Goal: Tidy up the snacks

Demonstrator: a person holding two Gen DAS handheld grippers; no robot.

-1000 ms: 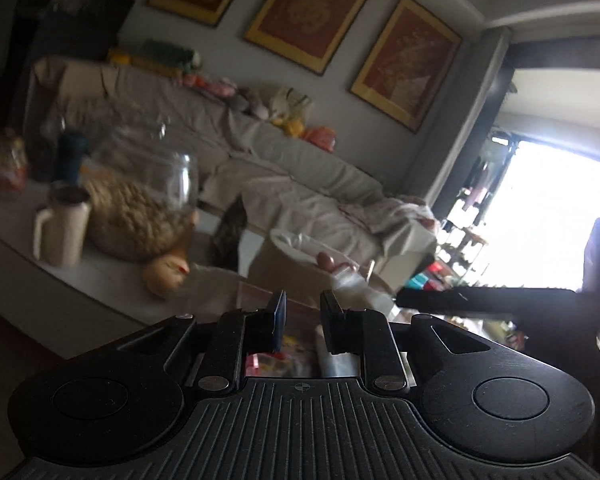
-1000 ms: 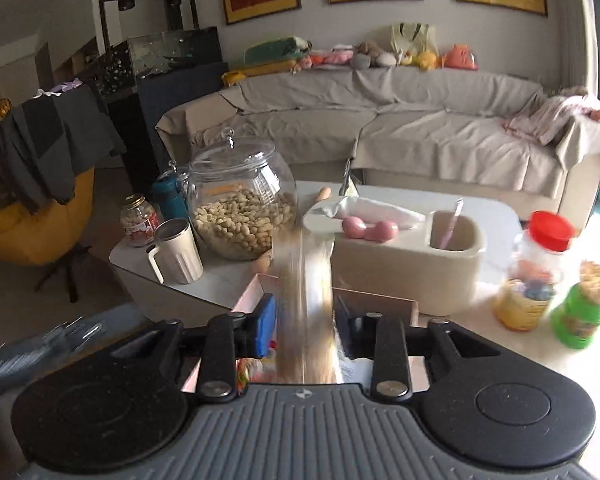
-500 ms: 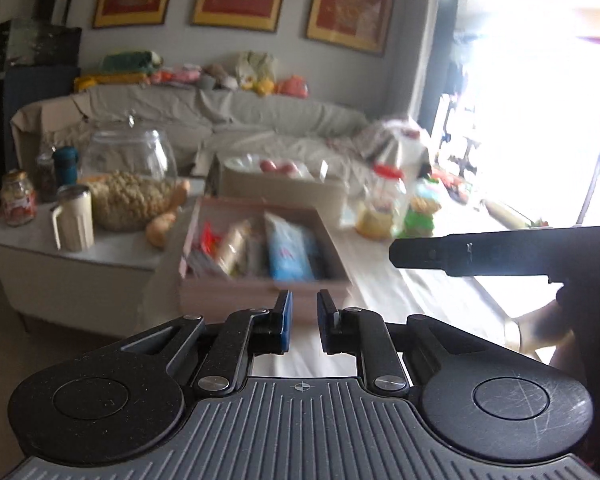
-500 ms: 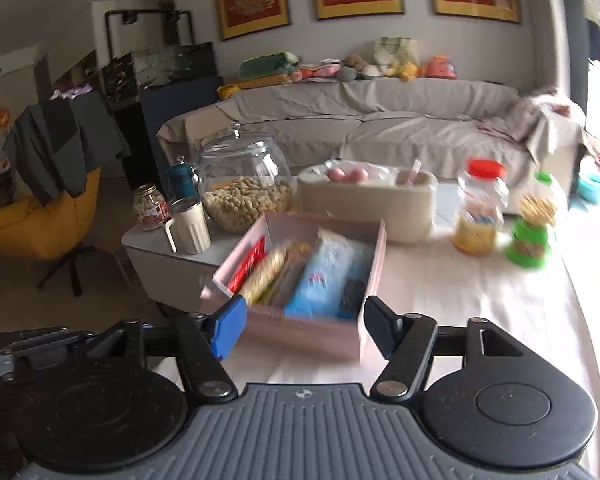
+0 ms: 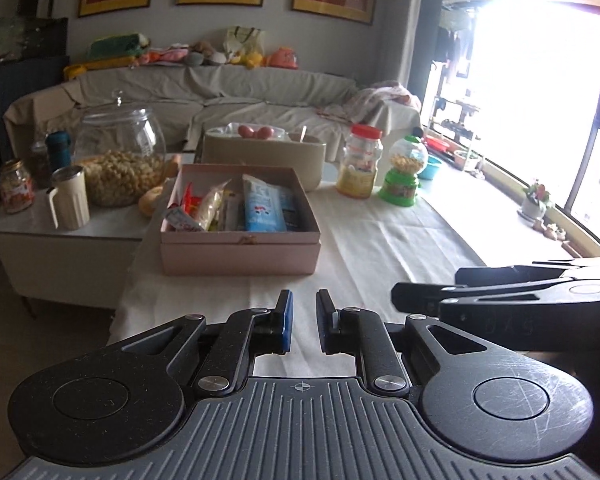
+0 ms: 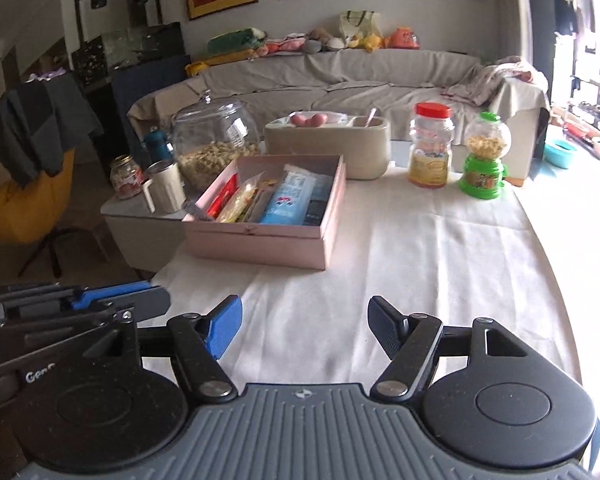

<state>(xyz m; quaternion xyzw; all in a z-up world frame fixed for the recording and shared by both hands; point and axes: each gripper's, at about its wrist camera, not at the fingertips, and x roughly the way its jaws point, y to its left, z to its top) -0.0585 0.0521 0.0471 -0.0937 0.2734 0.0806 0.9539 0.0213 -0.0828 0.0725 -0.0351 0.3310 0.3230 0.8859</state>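
Observation:
A pink box (image 5: 240, 256) stands open on the white tablecloth (image 5: 380, 248), packed with snack packets side by side, among them a light blue pack (image 5: 262, 204) and a red one. My left gripper (image 5: 304, 300) hovers over the cloth short of the box, shut, with nothing between its pads. The right gripper's fingers (image 5: 500, 300) reach in from the right edge of the left wrist view. In the right wrist view the box (image 6: 256, 248) lies ahead and to the left. My right gripper (image 6: 306, 312) is open and empty above the cloth, with the left gripper (image 6: 100, 300) beside it.
Behind the box are a beige holder with eggs (image 5: 260, 152), a glass jar of nuts (image 5: 120, 152), a cream mug (image 5: 70, 200), a red-lidded jar (image 5: 360, 164) and a green candy dispenser (image 5: 404, 172). A covered sofa (image 6: 340, 76) runs along the far wall.
My right gripper held a blurred packet over the box, then opened wide and pulled back empty. The left gripper also drew back from the box, swung level, and its pads closed further.

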